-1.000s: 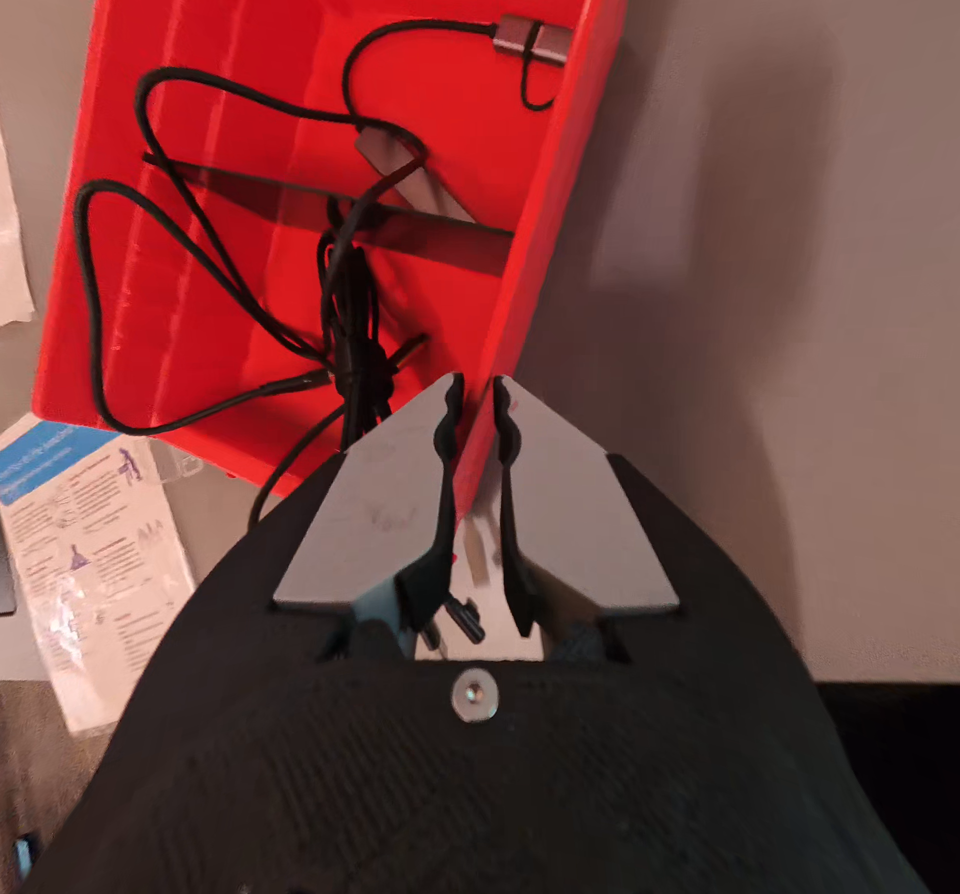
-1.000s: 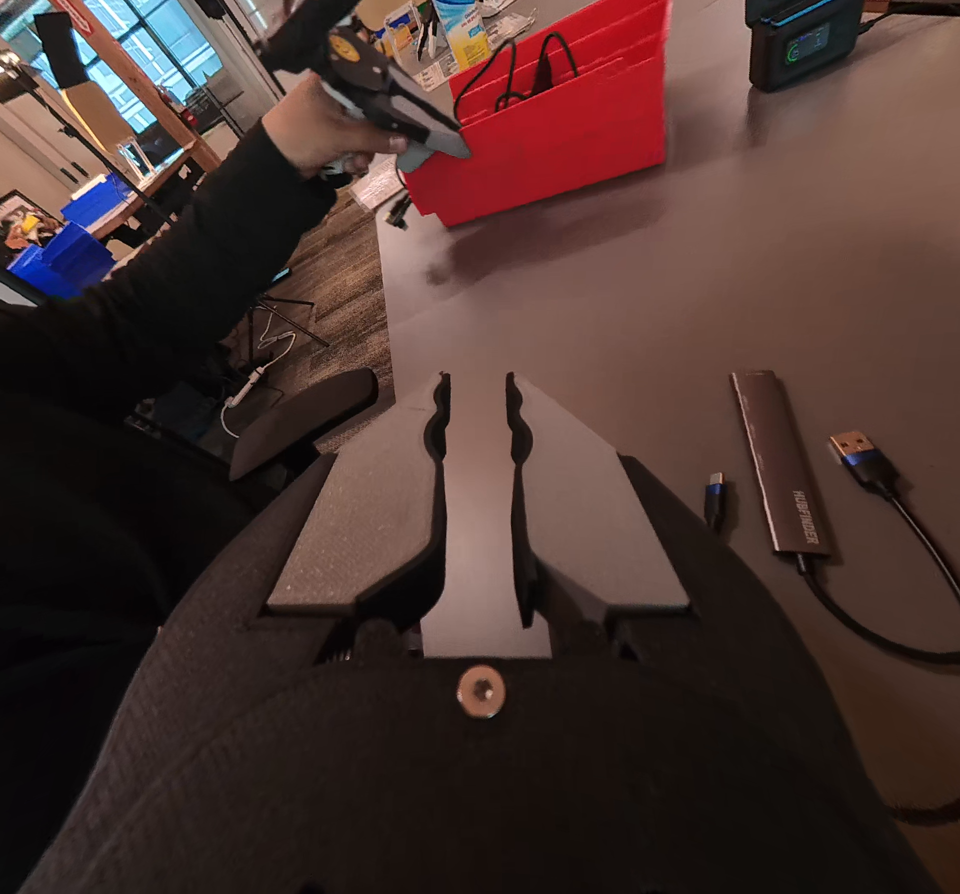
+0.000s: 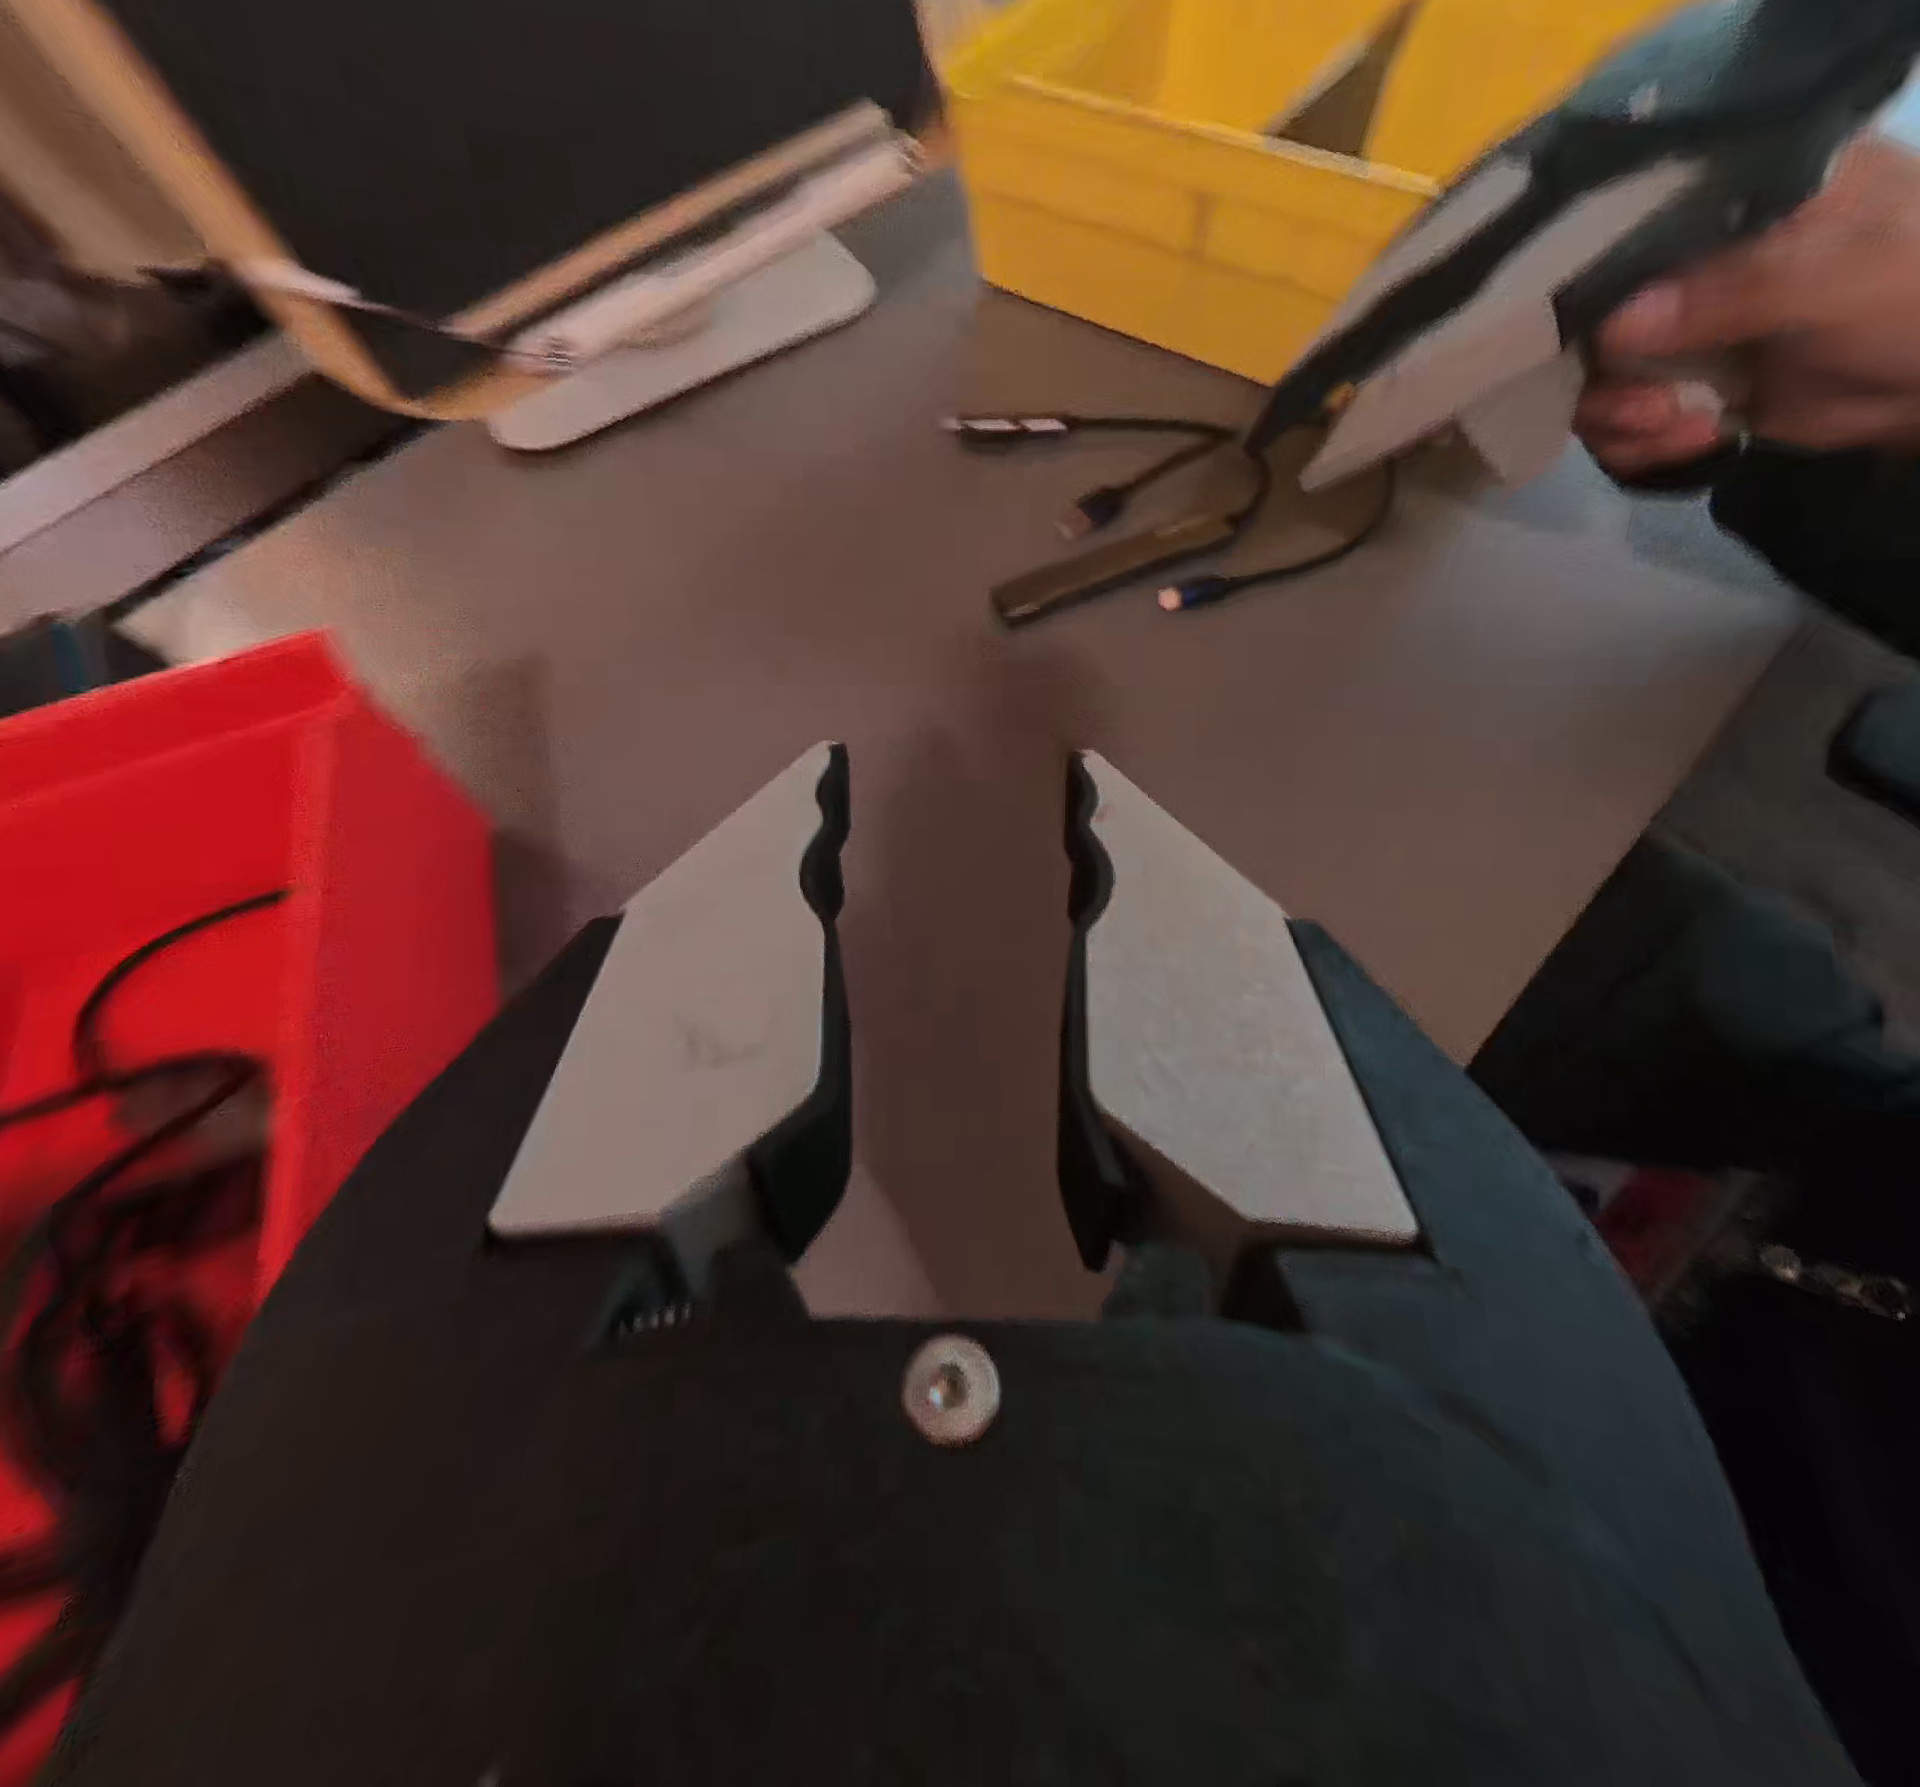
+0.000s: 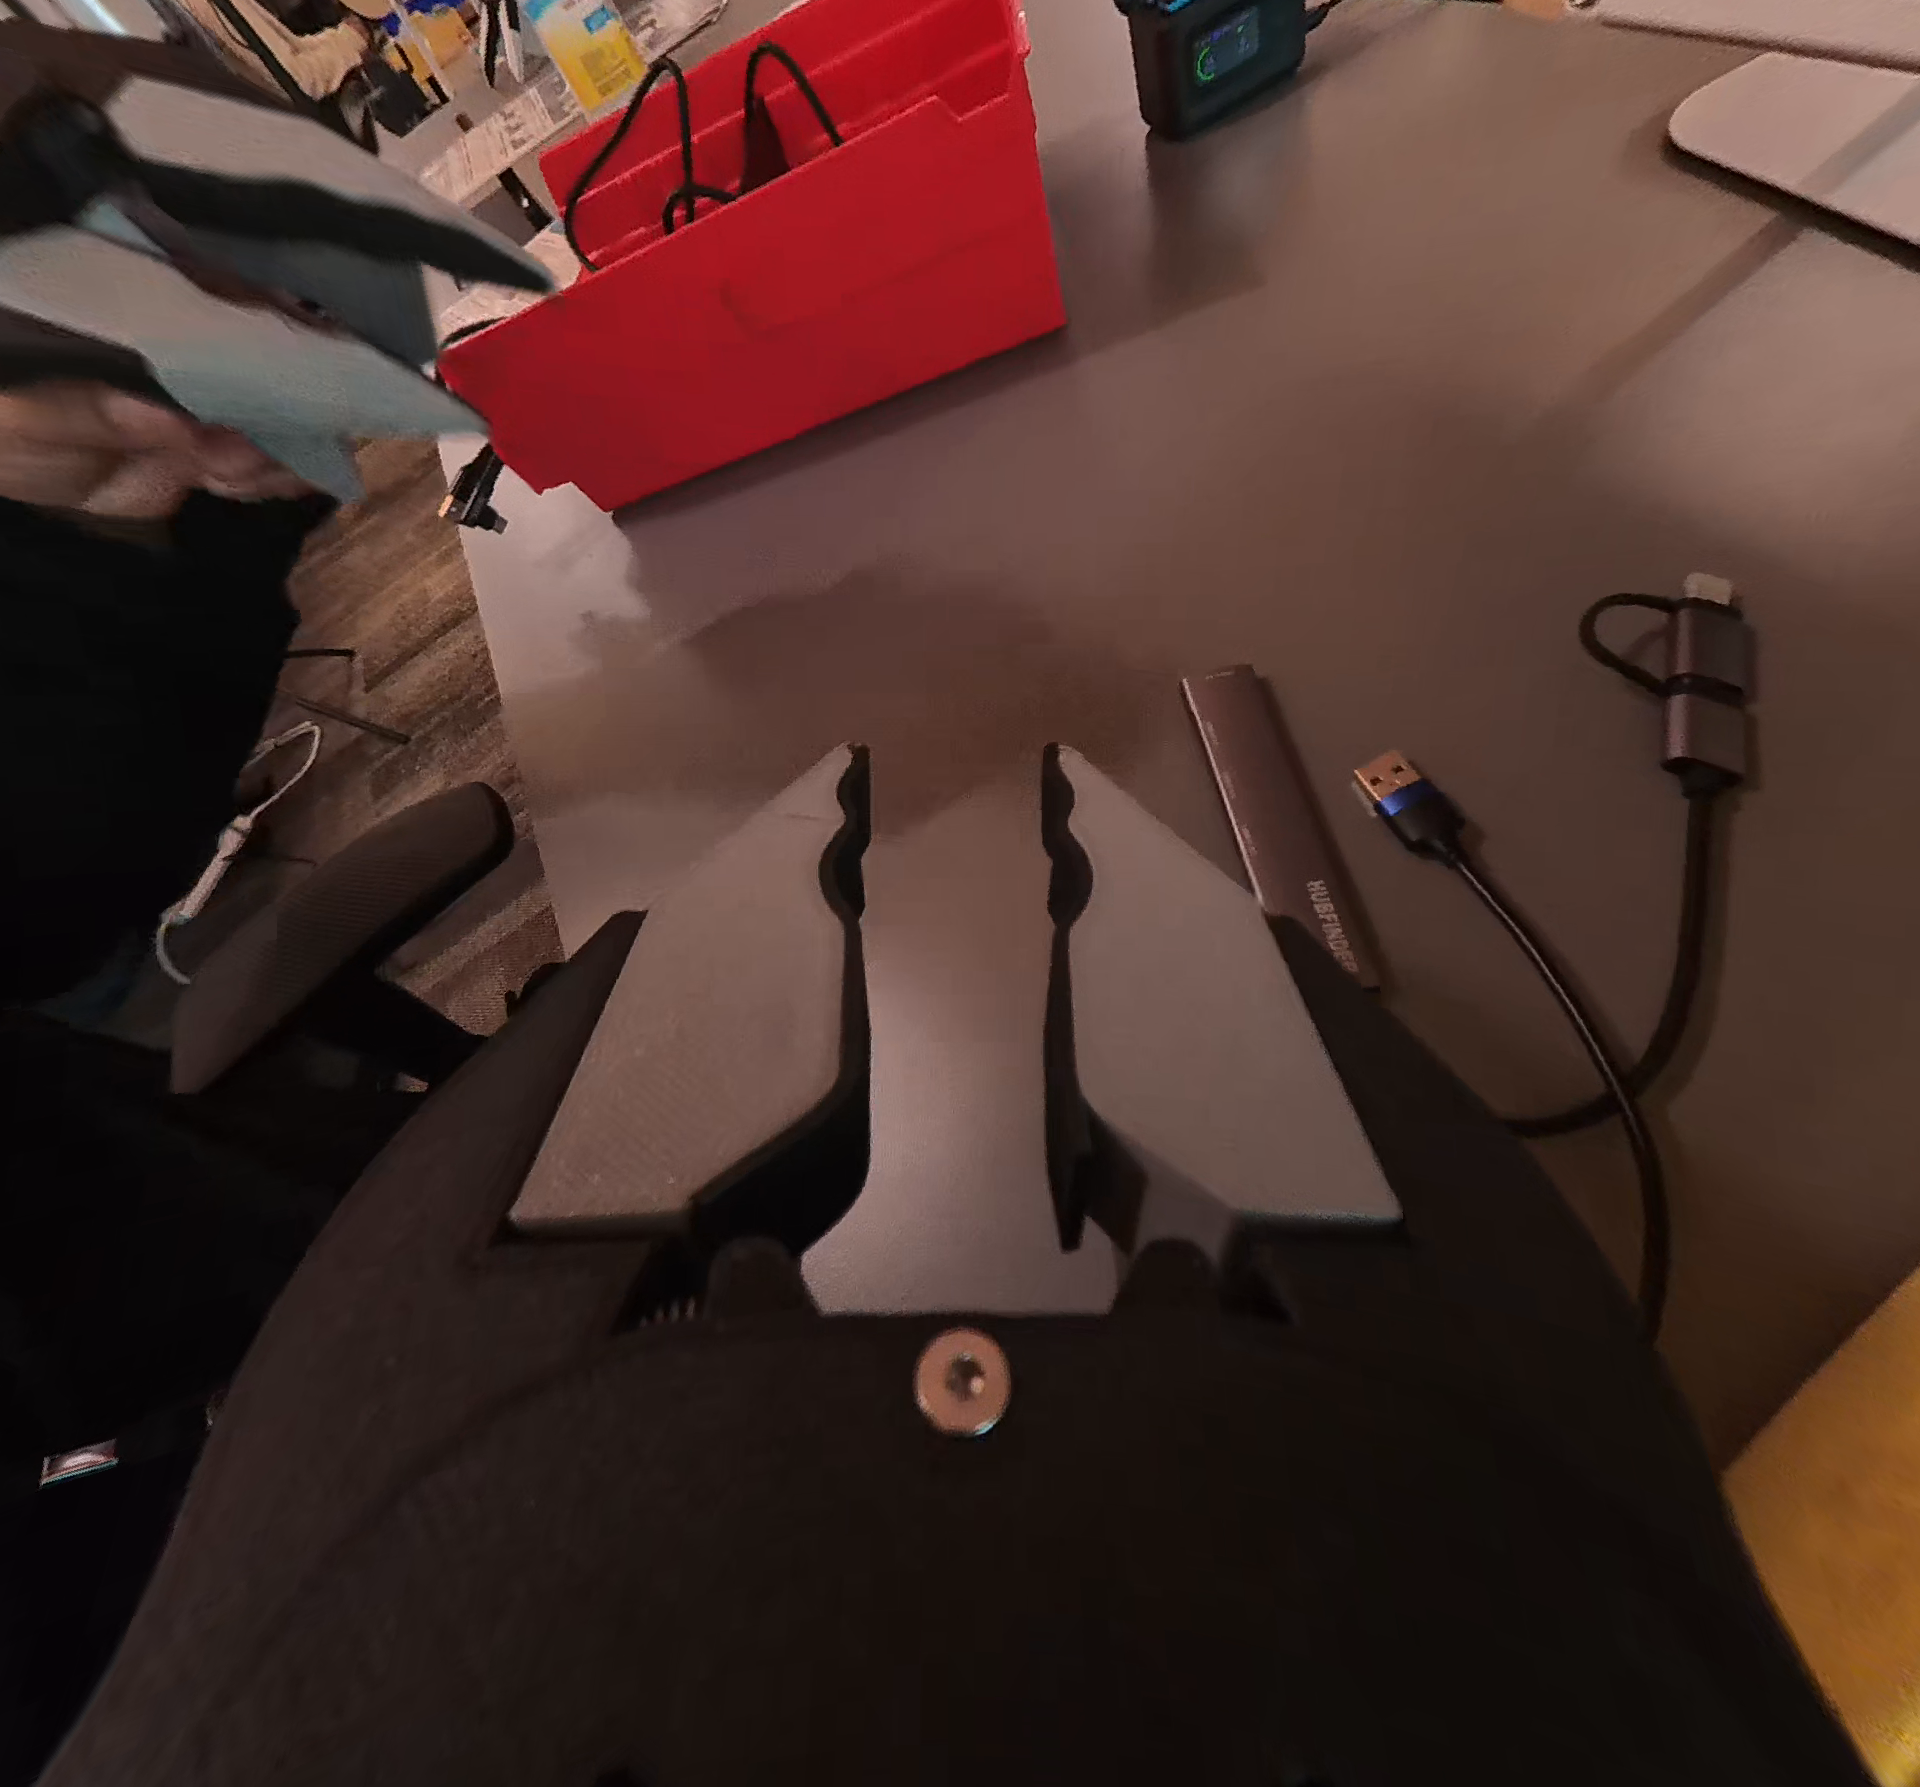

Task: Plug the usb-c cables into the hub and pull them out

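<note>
Scene: grey desk (image 4: 1299,366) seen from 2 handheld grippers, w/ a red bin, a yellow bin and loose cable gear on the desk.
Left gripper (image 3: 956,771): jaws apart, nothing btwn them; it hangs over bare desk beside the red bin. Left view is motion-blurred.
Right gripper (image 4: 951,766): jaws apart, empty, held low over the desk just left of the hub.
Hub (image 4: 1283,823): slim dark grey bar lying flat on the desk, its own cord running off toward the camera. Nothing visibly plugged into its side ports; far side can't be checked.
USB-A plug (image 4: 1403,802): blue-tipped, on a black lead, loose just right of the hub, not touching it.
Adapter (image 4: 1704,688): grey double-ended piece w/ a small black loop, further right, on a black lead.
Red bin (image 4: 790,314): at the desk's far left edge; black cables (image 4: 675,148) are coiled inside, loops poking above the rim. Approx. where the remaining cables sit.
Yellow bin (image 3: 1174,179): beyond the hub area, no cables seen in it.
Other: dark charging case (image 4: 1210,44) w/ lit screen stands behind the red bin.
Progress, my read: early. No cable held, none seated in the hub. Left to do: fetch a USB-C end, steady the hub, plug in, pull out, repeat for the others.
</note>
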Tool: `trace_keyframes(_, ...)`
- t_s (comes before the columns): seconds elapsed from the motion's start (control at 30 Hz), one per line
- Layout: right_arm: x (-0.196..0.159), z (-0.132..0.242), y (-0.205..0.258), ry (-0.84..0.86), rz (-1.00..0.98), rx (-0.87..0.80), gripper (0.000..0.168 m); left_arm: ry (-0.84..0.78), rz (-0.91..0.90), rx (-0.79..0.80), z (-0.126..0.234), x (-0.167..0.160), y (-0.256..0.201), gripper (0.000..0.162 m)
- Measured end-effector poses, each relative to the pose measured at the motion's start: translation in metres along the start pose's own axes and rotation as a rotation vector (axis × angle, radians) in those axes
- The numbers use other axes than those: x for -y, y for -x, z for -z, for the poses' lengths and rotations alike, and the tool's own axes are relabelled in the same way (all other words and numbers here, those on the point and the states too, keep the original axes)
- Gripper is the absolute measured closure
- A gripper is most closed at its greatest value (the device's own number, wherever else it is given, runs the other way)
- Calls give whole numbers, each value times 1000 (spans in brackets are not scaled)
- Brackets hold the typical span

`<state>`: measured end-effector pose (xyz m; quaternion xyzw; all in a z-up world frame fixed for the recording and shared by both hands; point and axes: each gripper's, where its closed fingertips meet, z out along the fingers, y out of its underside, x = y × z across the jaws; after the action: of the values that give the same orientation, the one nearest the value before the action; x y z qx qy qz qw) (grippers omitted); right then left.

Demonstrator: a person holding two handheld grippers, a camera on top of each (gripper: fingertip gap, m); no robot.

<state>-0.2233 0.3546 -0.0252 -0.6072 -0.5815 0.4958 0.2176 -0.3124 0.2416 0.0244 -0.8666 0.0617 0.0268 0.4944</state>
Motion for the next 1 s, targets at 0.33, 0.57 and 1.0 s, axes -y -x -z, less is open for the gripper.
trace_keyframes(0.33, -29, 29, -4, 52, 13, -150, 130, 105, -528, -225, -195, -27, -15, 132)
trace_keyframes(0.57, -41, -6, -43, 131, 37, -328, 117, 16, -611, -416, -206, -35, -32, 145)
trace_keyframes(1.0, -42, -51, -90, 373, 430, -619, 142, -53, -584, -421, -178, -22, -16, 162)
